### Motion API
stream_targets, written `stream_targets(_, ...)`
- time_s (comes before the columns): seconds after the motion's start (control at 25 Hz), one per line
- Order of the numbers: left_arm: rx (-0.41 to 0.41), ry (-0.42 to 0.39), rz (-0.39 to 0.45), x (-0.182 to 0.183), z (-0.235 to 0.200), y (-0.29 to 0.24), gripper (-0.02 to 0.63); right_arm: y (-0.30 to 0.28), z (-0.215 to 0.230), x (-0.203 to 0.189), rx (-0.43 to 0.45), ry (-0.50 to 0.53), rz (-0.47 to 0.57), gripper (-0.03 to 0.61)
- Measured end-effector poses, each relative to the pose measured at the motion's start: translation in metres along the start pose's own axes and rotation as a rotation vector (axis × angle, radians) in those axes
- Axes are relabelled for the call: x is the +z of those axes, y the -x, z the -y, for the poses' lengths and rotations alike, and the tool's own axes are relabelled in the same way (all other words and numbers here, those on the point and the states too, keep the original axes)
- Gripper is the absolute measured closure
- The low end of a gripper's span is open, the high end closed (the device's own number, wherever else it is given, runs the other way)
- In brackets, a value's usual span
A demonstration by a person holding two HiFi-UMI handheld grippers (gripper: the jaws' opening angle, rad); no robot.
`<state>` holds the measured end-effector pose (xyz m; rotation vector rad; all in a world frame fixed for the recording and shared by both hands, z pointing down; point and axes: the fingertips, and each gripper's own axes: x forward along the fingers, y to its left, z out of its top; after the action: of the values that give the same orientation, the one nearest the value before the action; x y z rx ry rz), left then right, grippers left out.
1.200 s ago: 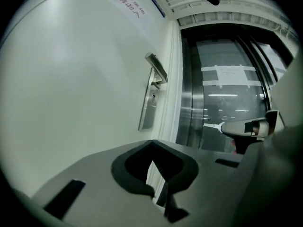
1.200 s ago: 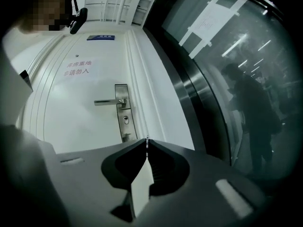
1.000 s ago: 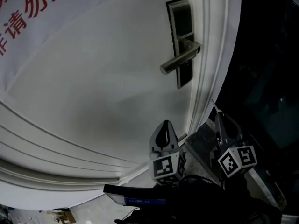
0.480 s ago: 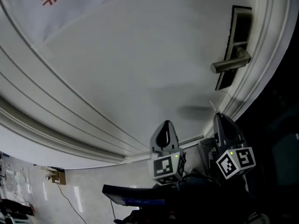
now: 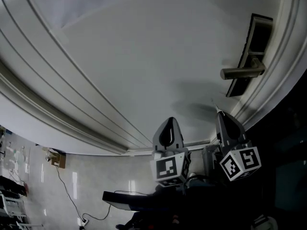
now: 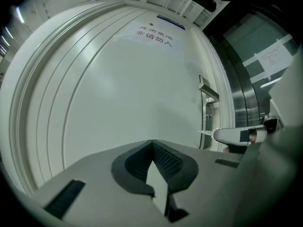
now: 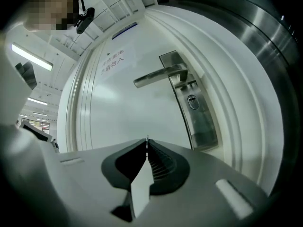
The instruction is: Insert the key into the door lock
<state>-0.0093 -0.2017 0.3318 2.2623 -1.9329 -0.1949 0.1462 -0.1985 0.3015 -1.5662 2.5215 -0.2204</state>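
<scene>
The white door carries a dark lock plate [image 5: 259, 42] with a metal lever handle [image 5: 242, 72] at the head view's upper right. In the right gripper view the handle [image 7: 158, 77] juts left and the keyhole [image 7: 191, 100] sits below it on the plate [image 7: 199, 117]. My right gripper [image 5: 221, 116] is shut on a thin key [image 7: 147, 143], seen edge-on; the keyhole lies up and to the right, well apart. The key's tip [image 6: 207, 132] pokes out of it in the left gripper view. My left gripper [image 5: 168, 128] is shut and holds nothing, beside the right one and lower left of the handle.
Raised curved mouldings [image 5: 72, 114] run across the door. A sign with red characters [image 7: 112, 60] hangs on the door above. Dark glass and a steel frame [image 7: 265, 51] flank the door's right edge. Tiled floor with a cable [image 5: 67, 195] shows at lower left.
The head view has swung, so the lock plate and handle now sit further right in frame. Both grippers keep their places low in the view, still shut.
</scene>
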Motion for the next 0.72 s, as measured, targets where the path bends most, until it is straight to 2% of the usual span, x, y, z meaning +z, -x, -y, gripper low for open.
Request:
stream_targets(0.08,-0.012,-0.021,0.03,0.003,0.006,-0.003,0.612,0.0,0.001,0.002,0.017,0.008,-0.002,0.566)
stream_targets(0.32,-0.049,-0.047,0.019,0.014,0.024,-0.01,0.612,-0.003,0.006,0.013,0.032,0.026,0.012,0.566)
stream_targets(0.6,-0.108,-0.079,0.057,0.025,0.034,-0.032,0.612,-0.008,0.014,0.024,0.009,0.087,0.047,0.566)
stream_targets(0.72,-0.134,-0.068,0.04,0.026,0.043,-0.037,0.612,-0.003,0.02,0.03,-0.016,0.138,0.057,0.566)
